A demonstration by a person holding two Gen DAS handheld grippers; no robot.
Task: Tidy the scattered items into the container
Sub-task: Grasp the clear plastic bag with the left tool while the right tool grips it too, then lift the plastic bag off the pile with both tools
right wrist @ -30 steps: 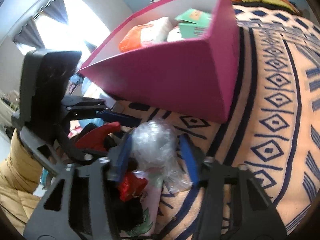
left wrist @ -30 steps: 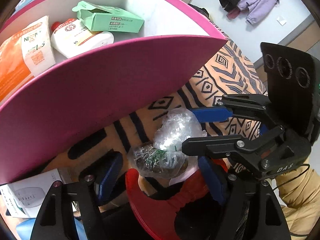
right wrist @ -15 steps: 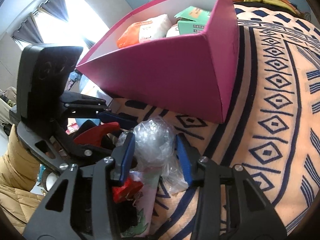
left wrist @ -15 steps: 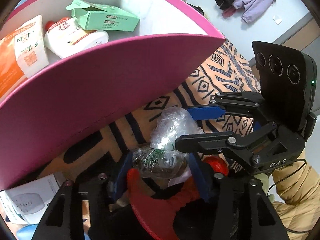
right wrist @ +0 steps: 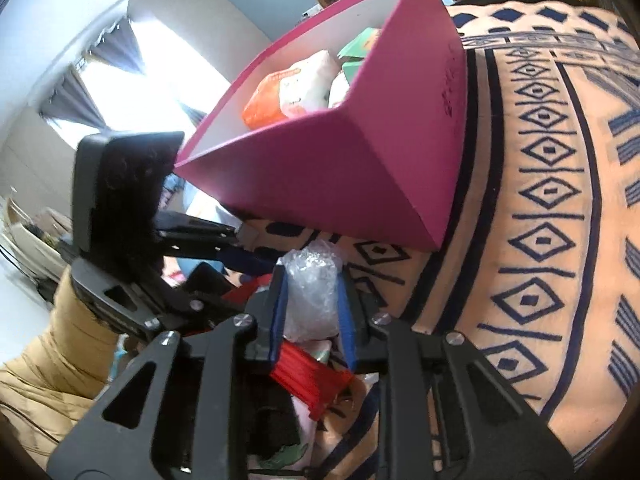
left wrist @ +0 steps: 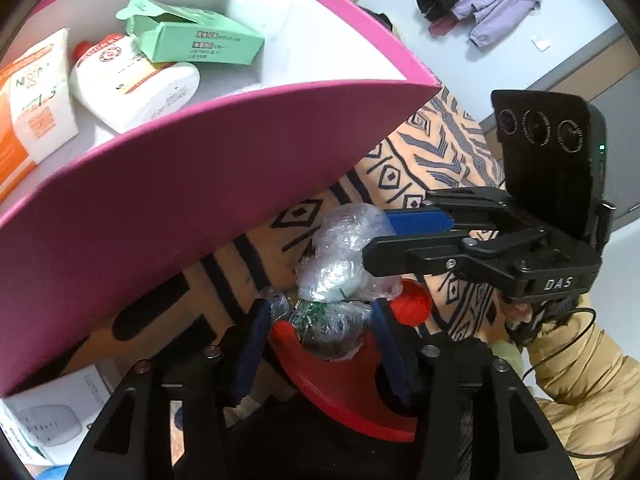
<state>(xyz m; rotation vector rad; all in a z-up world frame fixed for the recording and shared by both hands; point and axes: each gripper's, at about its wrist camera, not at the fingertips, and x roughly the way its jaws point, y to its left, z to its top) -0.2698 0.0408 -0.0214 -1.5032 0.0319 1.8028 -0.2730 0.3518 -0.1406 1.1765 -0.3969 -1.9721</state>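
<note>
A crumpled clear plastic bag [left wrist: 340,256] with something dark and green inside lies on the patterned cloth in front of the pink box [left wrist: 168,208]. My left gripper [left wrist: 320,332] is shut on its lower, dark part. My right gripper [right wrist: 310,292] is shut on the clear upper part [right wrist: 312,288]; it also shows in the left wrist view [left wrist: 384,240]. The pink box [right wrist: 340,176] holds a green carton [left wrist: 196,36], a white bottle [left wrist: 132,84] and an orange and white pack [left wrist: 28,108].
A red hat-like item [left wrist: 340,376] with a red pompom [left wrist: 414,306] lies under the bag. A white appliance box [left wrist: 44,420] lies at the lower left. The patterned cloth [right wrist: 540,240] stretches to the right. Clothes [left wrist: 480,0] lie on the floor beyond.
Both grippers closed onto the plastic bag: the left on its dark lower part, the right on its clear top. The bag has lifted and tilted a little.
</note>
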